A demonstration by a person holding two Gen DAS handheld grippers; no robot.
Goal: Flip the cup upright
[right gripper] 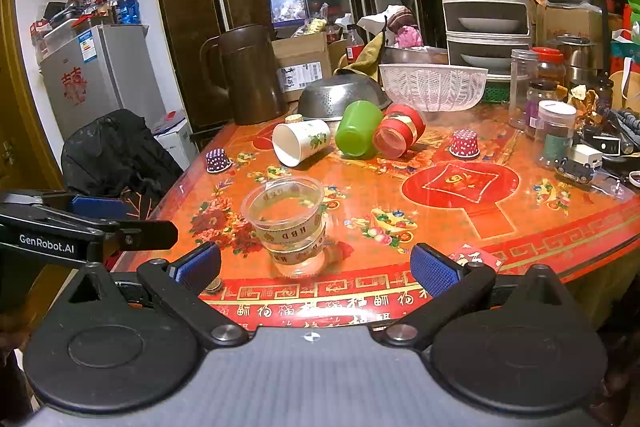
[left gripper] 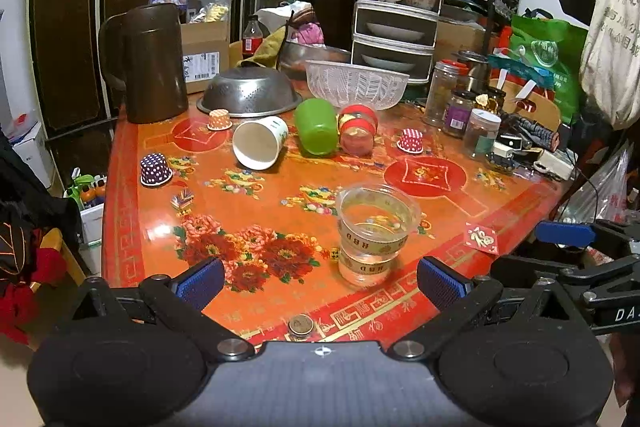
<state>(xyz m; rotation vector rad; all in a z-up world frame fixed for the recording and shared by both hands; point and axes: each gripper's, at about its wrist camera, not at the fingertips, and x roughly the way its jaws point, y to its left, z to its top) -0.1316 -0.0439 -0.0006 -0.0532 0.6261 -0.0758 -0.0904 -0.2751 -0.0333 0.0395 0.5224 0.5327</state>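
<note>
A clear plastic cup with gold bands stands upright near the table's front edge; it also shows in the right wrist view. Farther back, three cups lie on their sides: a white paper cup, a green cup and a red-banded clear cup. My left gripper is open and empty, just short of the clear cup. My right gripper is open and empty, also just in front of it.
Small dotted paper cups stand upside down on the red patterned table. At the back are a brown jug, a steel colander, a white basket and jars. A coin lies at the front edge.
</note>
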